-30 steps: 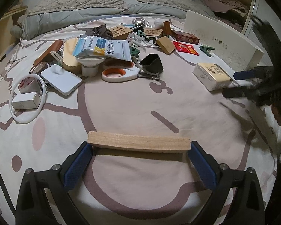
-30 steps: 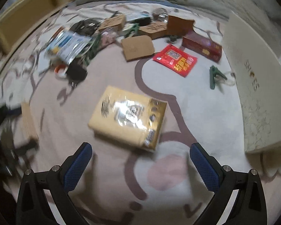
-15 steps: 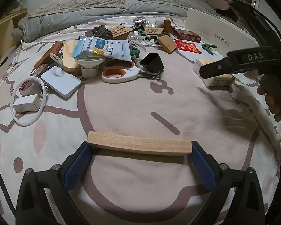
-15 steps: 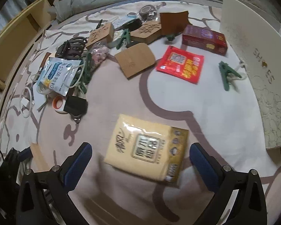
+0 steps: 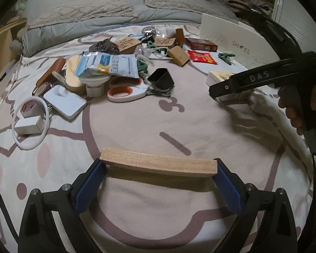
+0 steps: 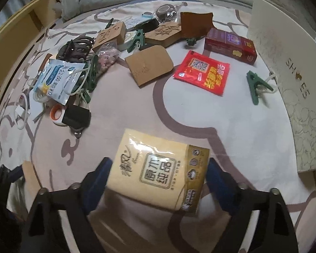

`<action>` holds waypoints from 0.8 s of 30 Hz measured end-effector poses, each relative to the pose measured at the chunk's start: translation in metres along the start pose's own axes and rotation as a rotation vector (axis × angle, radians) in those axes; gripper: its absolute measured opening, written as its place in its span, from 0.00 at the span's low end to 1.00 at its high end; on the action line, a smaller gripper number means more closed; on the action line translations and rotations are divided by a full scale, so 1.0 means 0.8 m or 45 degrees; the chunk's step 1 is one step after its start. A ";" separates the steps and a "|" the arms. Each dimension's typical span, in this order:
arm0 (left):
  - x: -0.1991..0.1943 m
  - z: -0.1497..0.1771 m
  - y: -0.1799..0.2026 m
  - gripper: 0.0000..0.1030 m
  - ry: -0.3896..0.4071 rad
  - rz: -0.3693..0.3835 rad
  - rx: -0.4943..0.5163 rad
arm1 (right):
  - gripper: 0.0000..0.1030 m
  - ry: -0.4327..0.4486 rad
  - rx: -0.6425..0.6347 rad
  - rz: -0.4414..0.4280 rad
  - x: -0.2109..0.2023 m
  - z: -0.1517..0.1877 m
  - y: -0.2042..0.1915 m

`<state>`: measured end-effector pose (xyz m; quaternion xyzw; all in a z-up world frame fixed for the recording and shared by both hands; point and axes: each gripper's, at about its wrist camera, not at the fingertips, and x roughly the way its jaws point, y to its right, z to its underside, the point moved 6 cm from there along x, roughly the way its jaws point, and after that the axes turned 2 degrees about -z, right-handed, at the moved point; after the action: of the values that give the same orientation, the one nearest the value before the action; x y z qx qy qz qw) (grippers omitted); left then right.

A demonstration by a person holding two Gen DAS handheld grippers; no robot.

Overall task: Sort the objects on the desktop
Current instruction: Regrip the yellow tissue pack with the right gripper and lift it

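So the left gripper [image 5: 159, 168] has its 2 blue-padded fingers pinching a flat pale wooden block [image 5: 159, 165] by its short ends, held level above the cream bedsheet with brown cartoon lines [image 5: 137, 122]. The right gripper [image 6: 159, 175] sits spread around a yellow plastic-wrapped tissue pack [image 6: 158, 171], a finger on each side of it, but I can't tell whether the pads actually touch the wrap since that bit is blurry. The tissue pack lies on the sheet near the camera, with a red foil sachet [image 6: 202, 72] and a green plastic clip [image 6: 256, 85] farther off. Far left there's a cluttered pile including a blue-and-white plastic pouch [image 5: 108, 65] and orange-handled white scissors [image 5: 128, 90]. A white shoe-box lid [image 6: 292, 71] lies along the right.
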<state>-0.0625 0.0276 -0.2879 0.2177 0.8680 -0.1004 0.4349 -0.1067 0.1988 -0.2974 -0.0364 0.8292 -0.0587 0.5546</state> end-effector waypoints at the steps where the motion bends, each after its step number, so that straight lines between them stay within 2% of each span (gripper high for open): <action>1: -0.001 0.000 0.000 0.97 0.002 0.000 0.002 | 0.82 0.007 -0.006 -0.008 -0.001 0.000 0.001; 13: -0.002 -0.002 -0.013 0.97 0.001 0.007 -0.077 | 0.79 0.034 -0.095 -0.044 -0.004 0.005 -0.002; 24: 0.003 -0.002 -0.026 0.97 -0.018 -0.028 -0.149 | 0.79 0.047 -0.206 -0.015 -0.009 0.014 -0.005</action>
<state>-0.0746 0.0101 -0.2889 0.1818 0.8716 -0.0557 0.4519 -0.0935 0.1952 -0.2943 -0.0849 0.8411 0.0048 0.5341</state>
